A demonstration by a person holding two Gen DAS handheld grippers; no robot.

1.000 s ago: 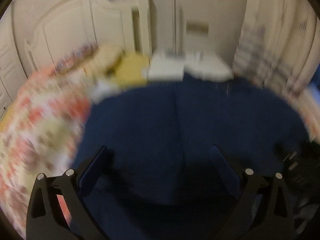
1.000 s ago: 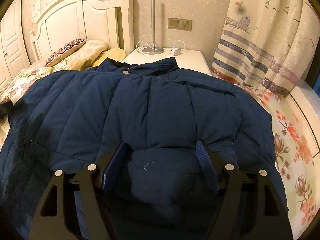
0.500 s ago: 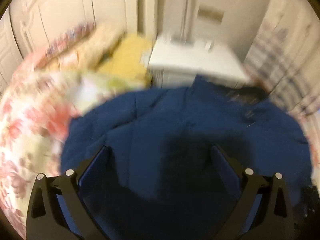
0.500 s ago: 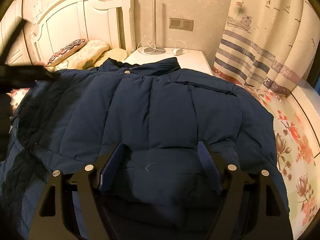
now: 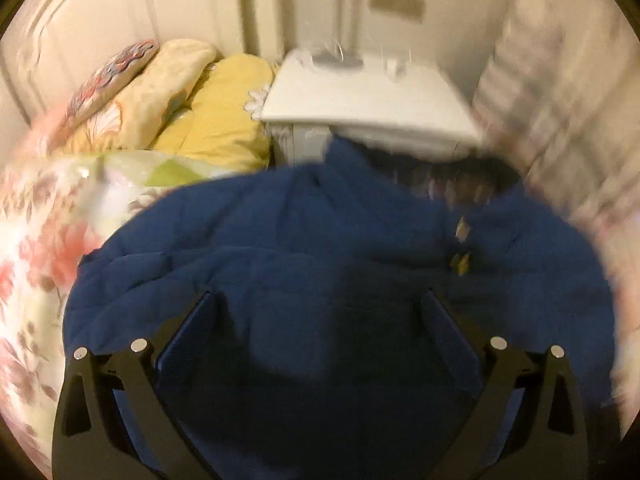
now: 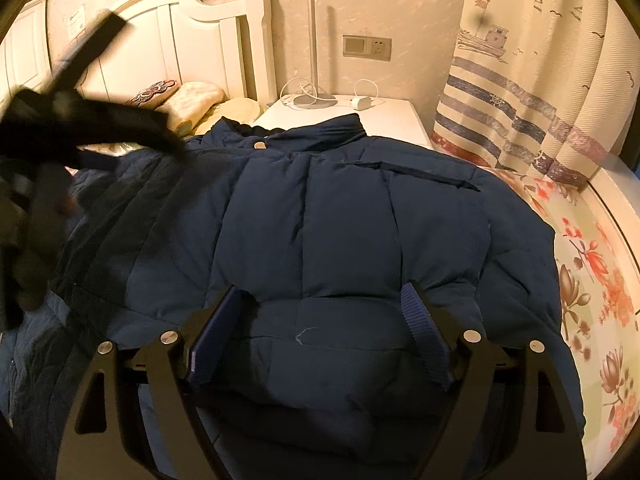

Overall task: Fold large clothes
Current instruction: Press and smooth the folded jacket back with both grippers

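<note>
Your right gripper (image 6: pixel 320 320) opens over the navy jacket (image 6: pixel 340 220), left gripper (image 5: pixel 316 336) spread apart — jacket still unfolded beside the nightstand (image 6: pixel 384 114).

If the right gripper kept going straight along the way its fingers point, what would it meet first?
Most likely the navy padded jacket spread on the bed: the right gripper, its jaws opening, points down at the quilted panel bulging between its fingers. Depth is unclear; it may already touch.

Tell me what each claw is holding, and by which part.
Right claw: opening astride the navy puffer jacket hem, gripping nothing. Left claw: jaws wide over it; hold unclear.
</note>
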